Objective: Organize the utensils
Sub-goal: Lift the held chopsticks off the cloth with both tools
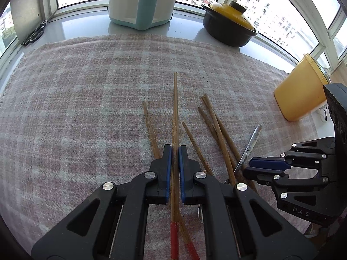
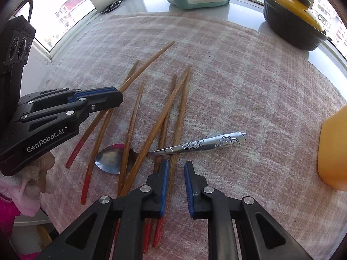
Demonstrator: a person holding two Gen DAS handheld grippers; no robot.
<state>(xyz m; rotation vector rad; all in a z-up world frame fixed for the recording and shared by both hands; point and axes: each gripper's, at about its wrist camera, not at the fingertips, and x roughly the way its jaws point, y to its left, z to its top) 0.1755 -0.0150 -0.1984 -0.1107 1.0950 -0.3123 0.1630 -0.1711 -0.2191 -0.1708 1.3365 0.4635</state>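
Note:
Several wooden chopsticks with red ends lie on a pink checked cloth [image 1: 76, 91]. My left gripper [image 1: 175, 149] is shut on one chopstick [image 1: 175, 108], which points straight ahead; it also shows in the right wrist view [image 2: 149, 64], with the left gripper [image 2: 117, 96] at the left. A metal spoon [image 2: 195, 145] lies across the loose chopsticks [image 2: 164, 117], its handle also in the left wrist view [image 1: 251, 143]. My right gripper [image 2: 176, 166] is open and empty, just above the chopstick pile near the spoon's neck. It shows at the right in the left wrist view [image 1: 247, 166].
A yellow plastic container [image 1: 301, 91] stands at the cloth's right edge, also in the right wrist view [image 2: 334, 149]. A black pot with a yellow lid [image 1: 229, 23] and a white-and-teal appliance [image 1: 141, 2] stand at the back. Scissors [image 1: 34, 33] lie back left by the window.

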